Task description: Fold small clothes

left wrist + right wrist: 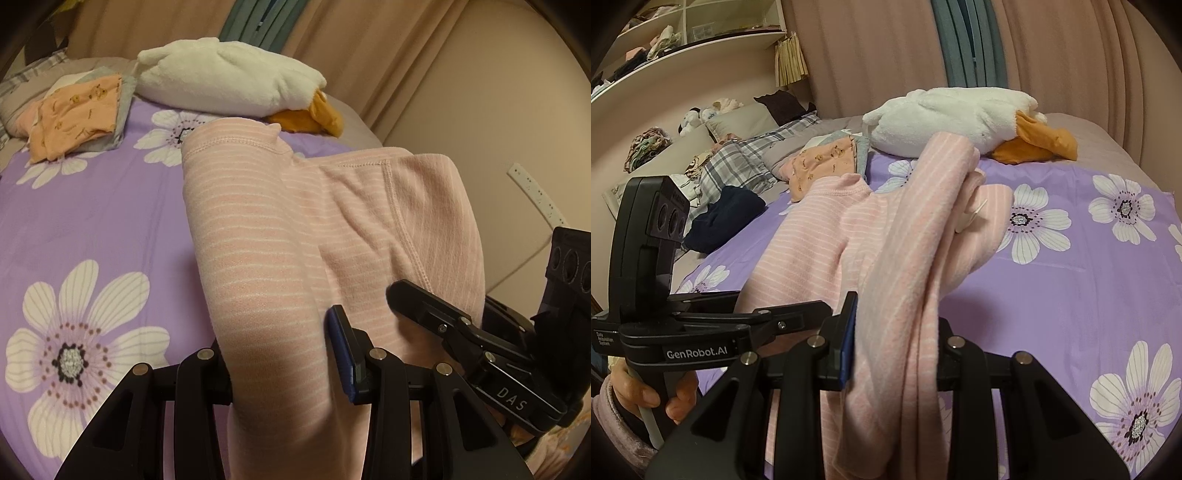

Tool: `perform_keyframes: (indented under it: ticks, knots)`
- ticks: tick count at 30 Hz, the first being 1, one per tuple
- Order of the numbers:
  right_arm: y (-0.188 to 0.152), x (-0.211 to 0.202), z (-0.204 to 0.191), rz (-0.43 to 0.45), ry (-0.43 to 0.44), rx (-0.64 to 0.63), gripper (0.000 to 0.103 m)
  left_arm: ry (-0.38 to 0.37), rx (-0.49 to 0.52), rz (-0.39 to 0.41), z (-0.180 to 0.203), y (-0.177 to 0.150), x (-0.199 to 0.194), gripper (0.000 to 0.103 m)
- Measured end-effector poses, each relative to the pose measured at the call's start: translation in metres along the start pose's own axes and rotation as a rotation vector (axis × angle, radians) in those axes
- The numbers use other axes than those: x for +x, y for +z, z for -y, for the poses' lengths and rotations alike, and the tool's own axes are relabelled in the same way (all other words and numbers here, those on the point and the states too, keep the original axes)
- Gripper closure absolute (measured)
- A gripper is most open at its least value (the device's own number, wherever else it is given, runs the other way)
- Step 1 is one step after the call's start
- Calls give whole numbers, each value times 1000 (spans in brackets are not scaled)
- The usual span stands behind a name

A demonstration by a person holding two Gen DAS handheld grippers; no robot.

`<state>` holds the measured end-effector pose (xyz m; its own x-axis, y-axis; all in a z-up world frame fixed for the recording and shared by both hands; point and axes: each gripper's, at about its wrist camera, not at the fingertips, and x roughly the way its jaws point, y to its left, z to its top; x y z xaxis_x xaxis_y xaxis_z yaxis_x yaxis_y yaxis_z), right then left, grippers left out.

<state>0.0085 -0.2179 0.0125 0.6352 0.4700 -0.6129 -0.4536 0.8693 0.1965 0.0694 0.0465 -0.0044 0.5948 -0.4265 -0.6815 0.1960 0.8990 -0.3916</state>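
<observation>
We read "GenRobot.AI" on our left gripper (pixel 798 321) and "DAS" on our right gripper (pixel 402 295). Both clamp bunched folds of the pink striped garment (pixel 258 229), which drapes over the purple floral sheet (pixel 92 206), hiding each gripper's outer finger.

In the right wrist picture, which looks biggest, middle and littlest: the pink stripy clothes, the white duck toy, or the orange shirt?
1. pink stripy clothes, though it is nearest the camera, which enlarges it
2. white duck toy
3. orange shirt, partly hidden
</observation>
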Motion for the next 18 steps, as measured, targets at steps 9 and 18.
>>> perform_keyframes:
  ticks: [9,18]
  knots:
    - [7,22,18,0,-24,28,74,0,3,-19,4,12,20,63]
    - [13,46,38,-7,-53,47,74,-4,11,-45,4,26,46,63]
